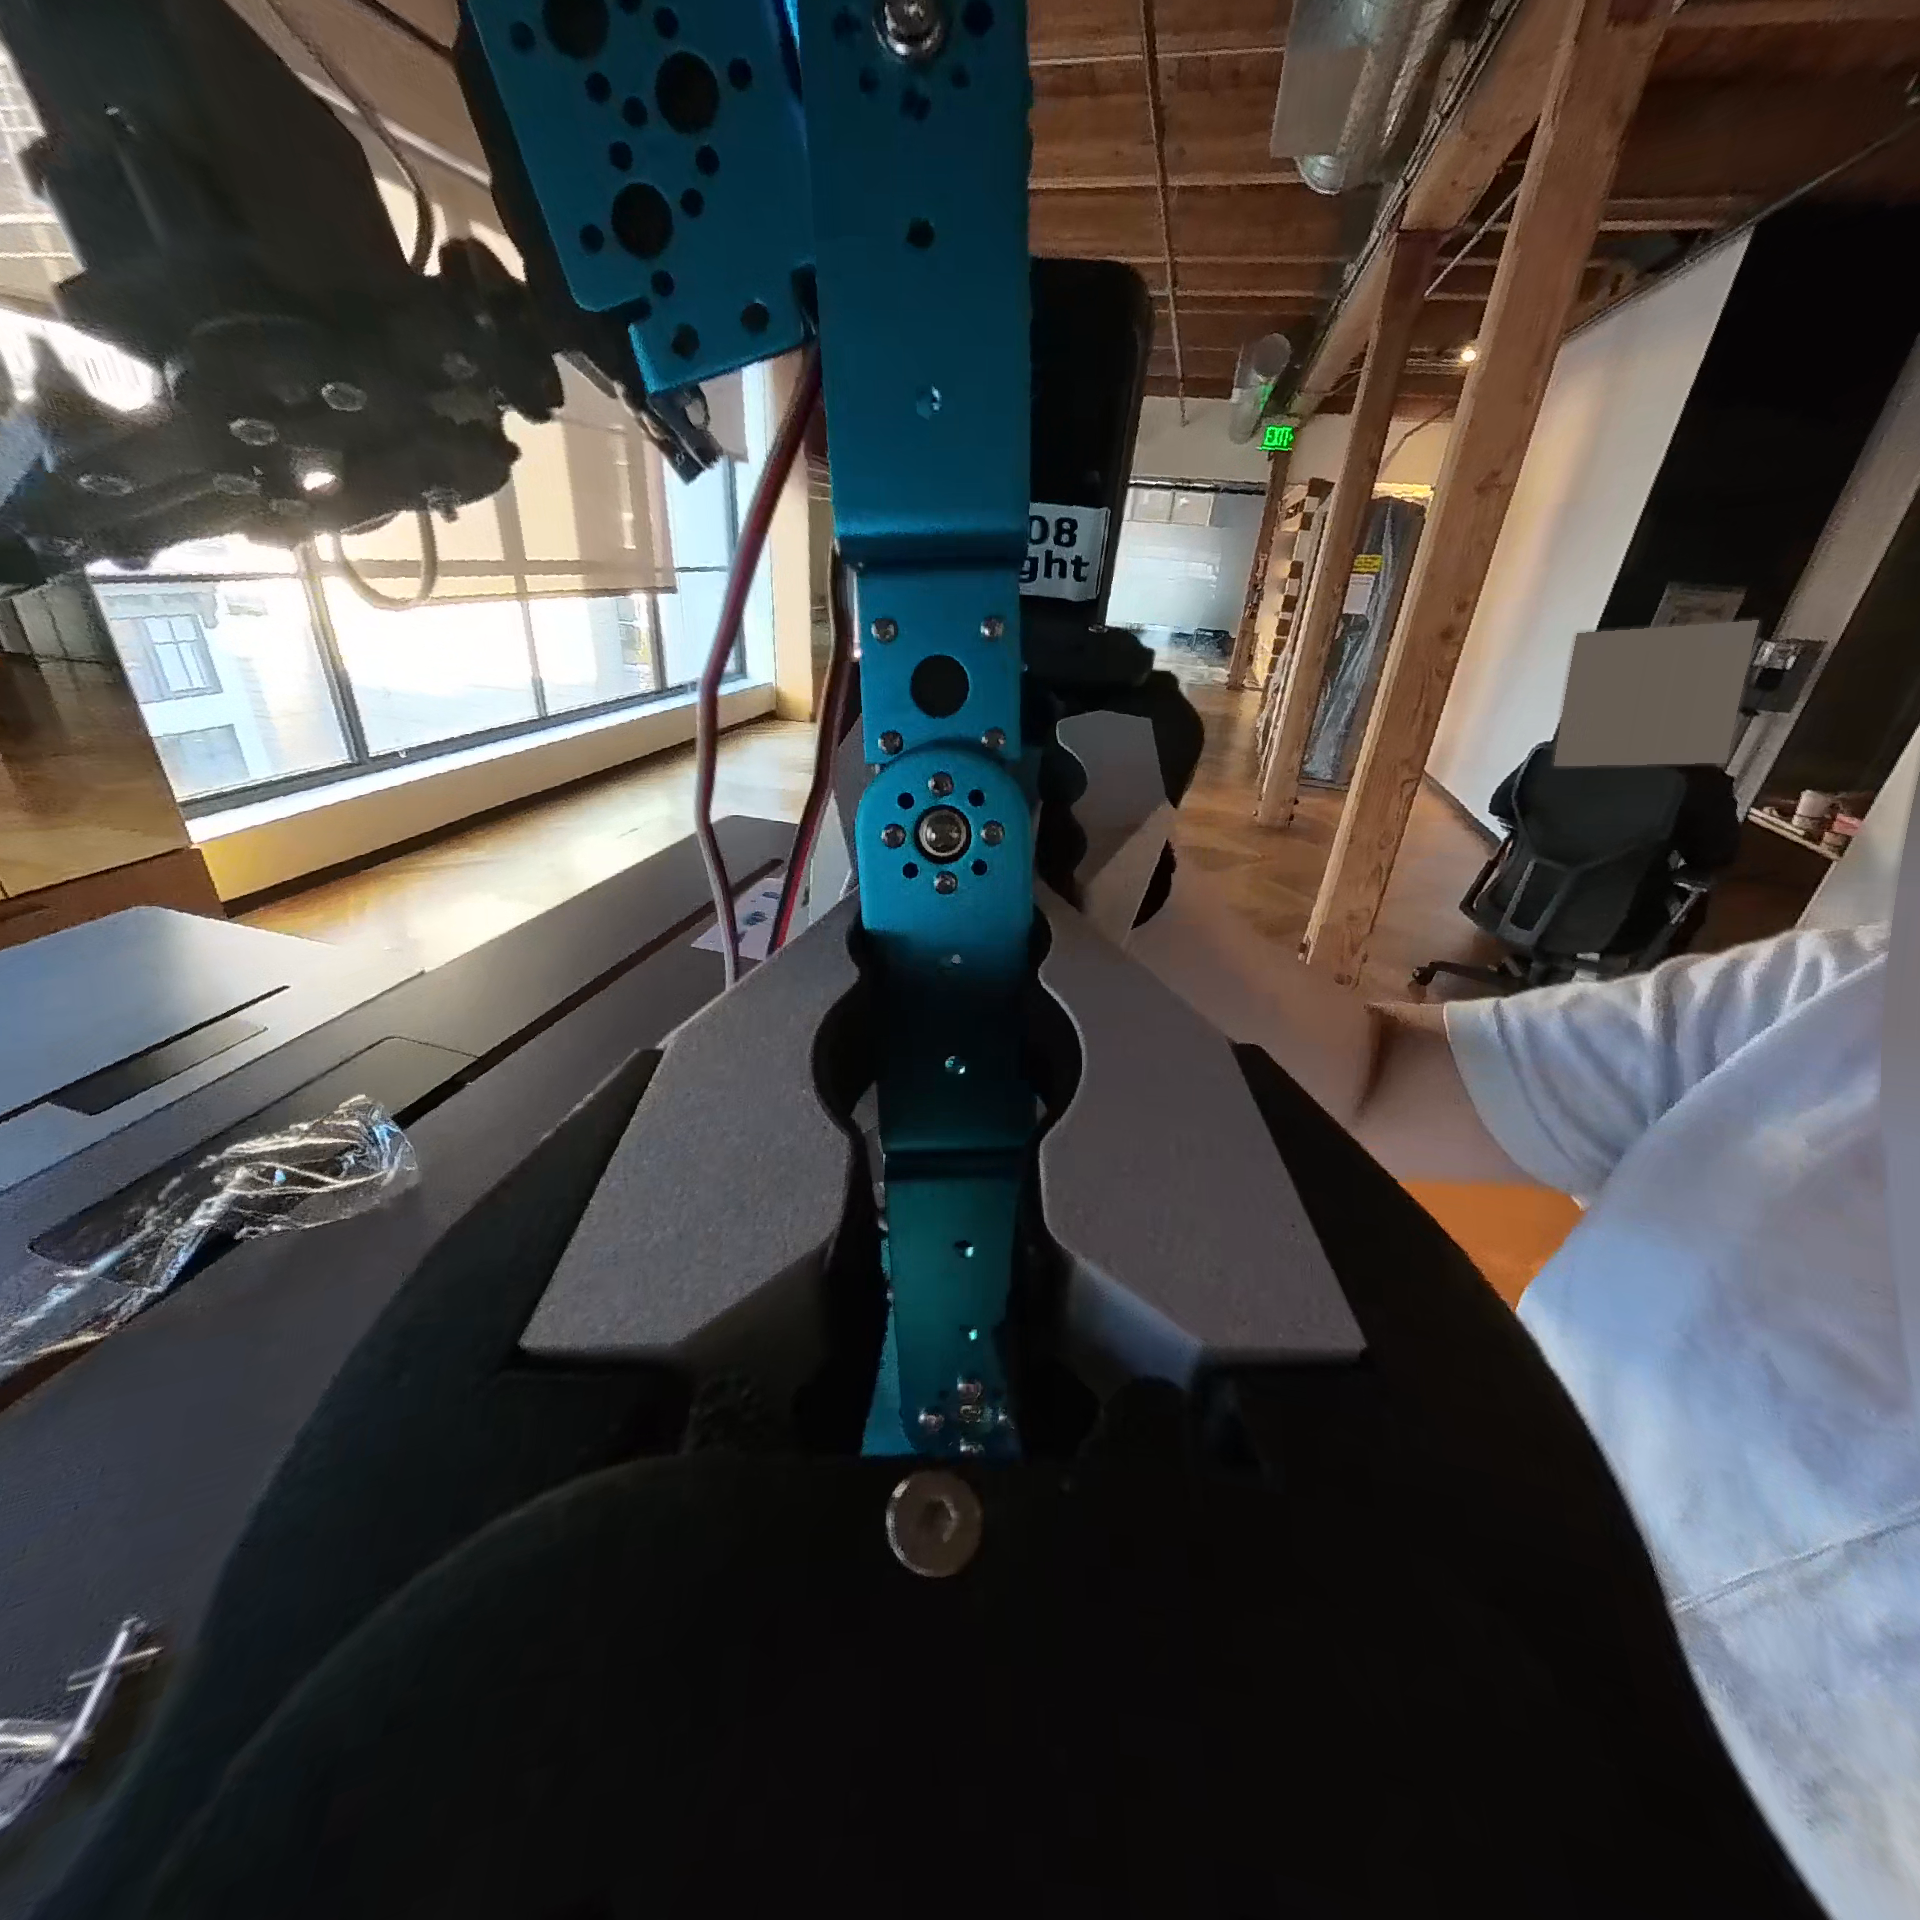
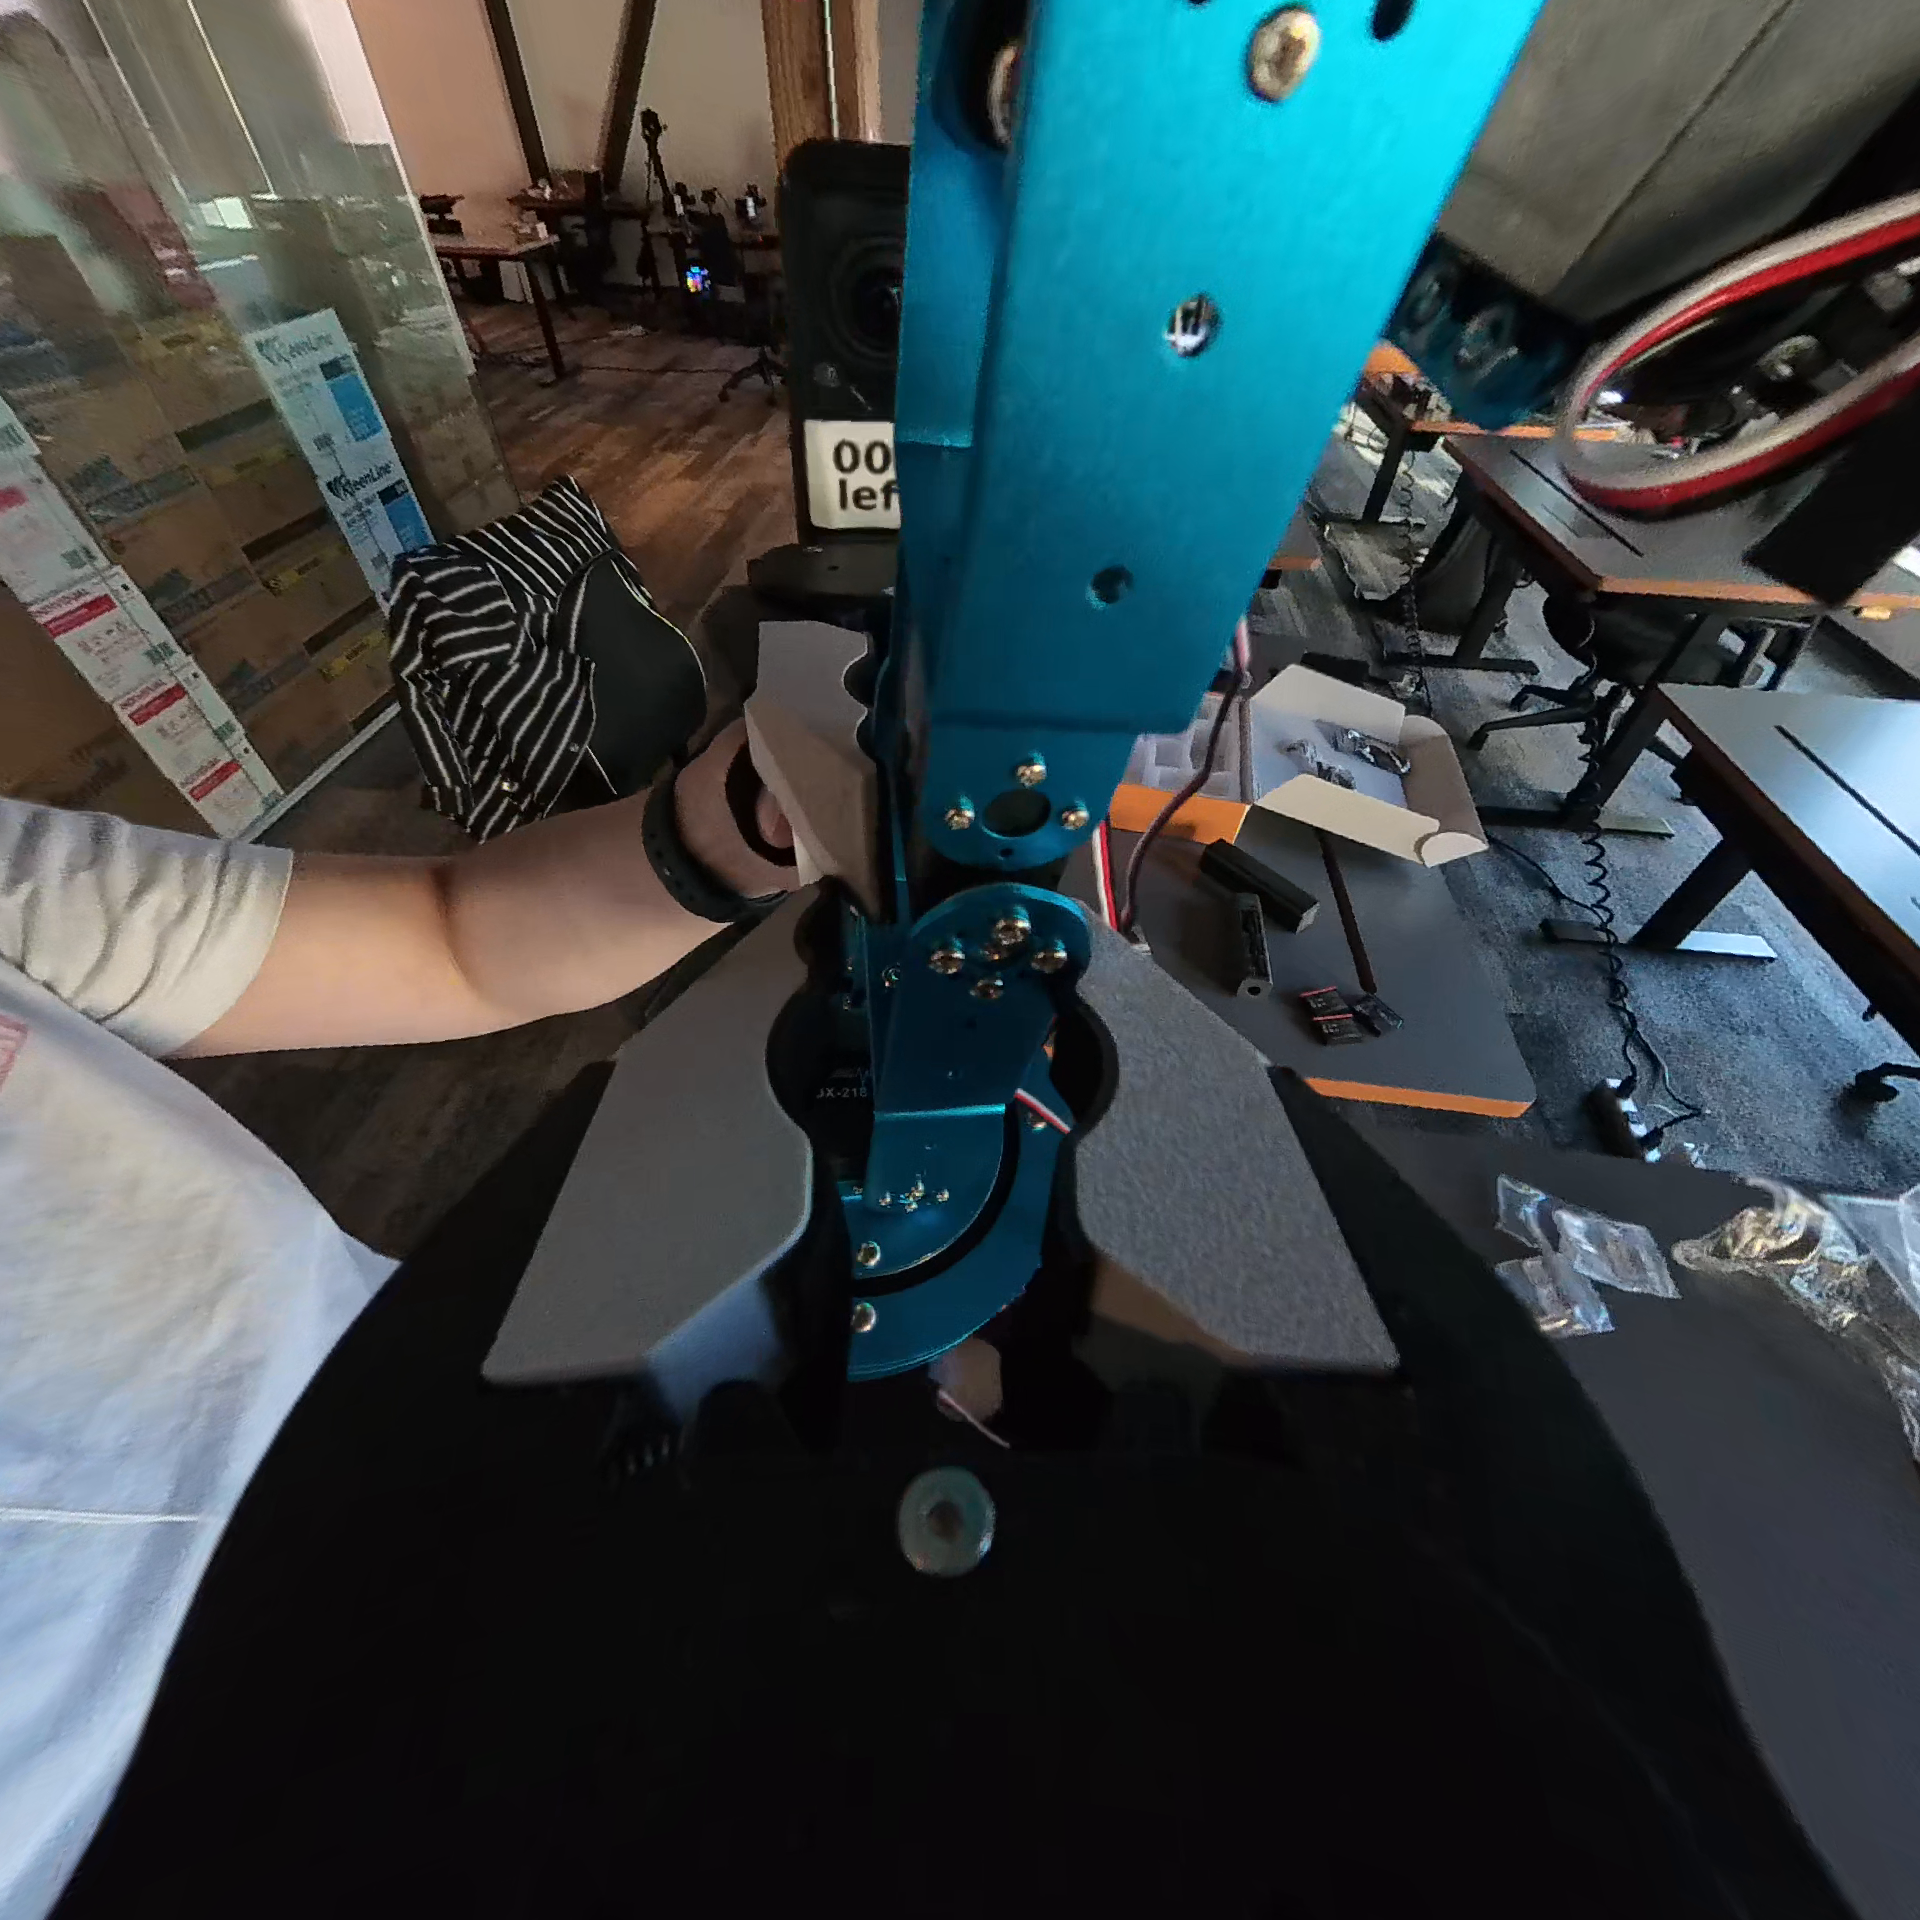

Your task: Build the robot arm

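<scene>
— Both claws grip one thing: the left gripper [image 1: 951, 1143] and right gripper [image 2: 940, 1132] are each closed on the blue perforated metal robot arm [image 1: 925, 416], held up above the black desk [image 1: 582, 935].
— Anything smaller?
— Crumpled clear plastic bags [image 1: 239, 1195] lie on the desk.

we see a white printed label [image 1: 1060, 556] just behind the blue arm [image 1: 925, 623], a green lit sign [image 1: 1278, 437] right of it, printed posters [image 2: 343, 436] left of it

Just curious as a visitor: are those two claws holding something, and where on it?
Yes, both hold the blue arm: left gripper on a bracket below a joint, right gripper at a round joint.
</scene>
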### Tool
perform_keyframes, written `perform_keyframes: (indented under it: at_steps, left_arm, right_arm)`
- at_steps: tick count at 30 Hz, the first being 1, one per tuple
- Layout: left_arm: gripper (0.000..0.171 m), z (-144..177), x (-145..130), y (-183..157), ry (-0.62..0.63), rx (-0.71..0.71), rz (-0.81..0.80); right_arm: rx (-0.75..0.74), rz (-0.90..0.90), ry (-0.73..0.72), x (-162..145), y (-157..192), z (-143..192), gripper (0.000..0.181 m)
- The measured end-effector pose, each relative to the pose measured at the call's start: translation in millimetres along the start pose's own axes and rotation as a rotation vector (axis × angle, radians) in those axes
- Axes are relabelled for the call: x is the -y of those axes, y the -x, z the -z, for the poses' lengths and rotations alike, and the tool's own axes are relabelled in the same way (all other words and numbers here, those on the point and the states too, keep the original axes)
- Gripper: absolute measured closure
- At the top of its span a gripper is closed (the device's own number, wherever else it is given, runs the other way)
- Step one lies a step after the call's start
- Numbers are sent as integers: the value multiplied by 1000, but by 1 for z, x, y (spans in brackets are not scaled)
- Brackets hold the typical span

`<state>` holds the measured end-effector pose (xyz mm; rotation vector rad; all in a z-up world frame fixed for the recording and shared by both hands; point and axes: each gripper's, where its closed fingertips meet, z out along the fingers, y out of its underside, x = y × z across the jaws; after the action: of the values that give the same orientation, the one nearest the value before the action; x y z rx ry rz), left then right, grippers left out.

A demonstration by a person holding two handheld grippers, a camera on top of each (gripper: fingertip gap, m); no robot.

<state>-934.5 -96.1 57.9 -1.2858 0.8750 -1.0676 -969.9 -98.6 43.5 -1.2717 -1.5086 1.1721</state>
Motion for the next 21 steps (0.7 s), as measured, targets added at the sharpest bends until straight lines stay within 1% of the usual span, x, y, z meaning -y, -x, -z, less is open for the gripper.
perform_keyframes:
  at_steps: [3, 6, 8, 11, 15, 18, 21]
  left_arm:
    - [153, -2, 11, 12, 22, 9, -6]
    - [153, -4, 16, 38, 40, 7, -16]
    - [152, -5, 13, 58, 62, 9, -32]
    - [152, -6, 1, 85, 94, 5, -45]
    - [152, -5, -24, 112, 103, -2, -1]
    - [152, -1, -47, 122, 105, 2, 47]
    - [152, 2, -68, 124, 104, 3, 71]
  right_arm:
    - [8, -1, 20, 10, -14, 1, 146]
    - [-3, -6, 42, 12, -42, -1, 146]
    - [-11, -15, 59, 8, -61, -3, 146]
    - [-29, -11, 77, -6, -86, -7, 146]
    - [-29, -61, 65, -32, -110, -17, 146]
    - [-14, -94, 66, -56, -117, -24, 146]
    - [-7, -109, 75, -76, -115, -31, 146]
